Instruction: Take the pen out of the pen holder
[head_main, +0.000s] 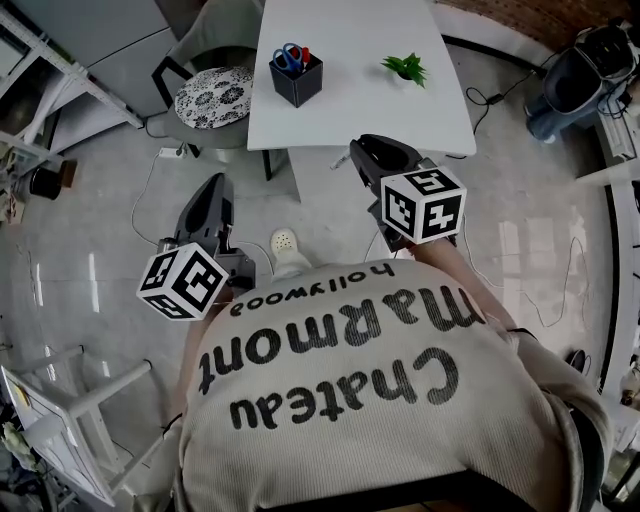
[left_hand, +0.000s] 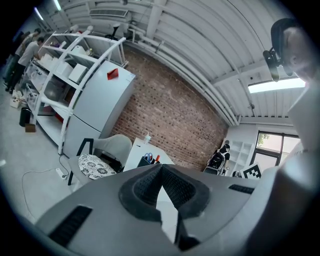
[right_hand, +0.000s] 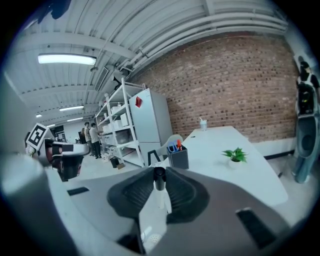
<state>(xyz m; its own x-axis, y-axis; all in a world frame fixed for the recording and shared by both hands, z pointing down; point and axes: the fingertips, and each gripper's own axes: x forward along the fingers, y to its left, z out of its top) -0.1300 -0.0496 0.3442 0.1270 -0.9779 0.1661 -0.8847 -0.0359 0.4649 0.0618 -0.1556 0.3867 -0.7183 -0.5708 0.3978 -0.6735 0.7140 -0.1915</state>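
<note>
Head view places left gripper (head_main: 213, 188) and right gripper (head_main: 375, 150) well short of the pen holder (head_main: 296, 80), with the red pen (head_main: 305, 55) standing inside it. Left gripper view alone shows its jaws clenched and empty. Right gripper view alone shows jaws grasping a dark-capped item (right_hand: 159, 176), possibly another pen.

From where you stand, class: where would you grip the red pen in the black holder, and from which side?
Grip the red pen by its exposed top, coming down from above. It stands upright in the black holder with only that end above the rim. Approach on the side away from the blue-handled scissors beside it.
</note>
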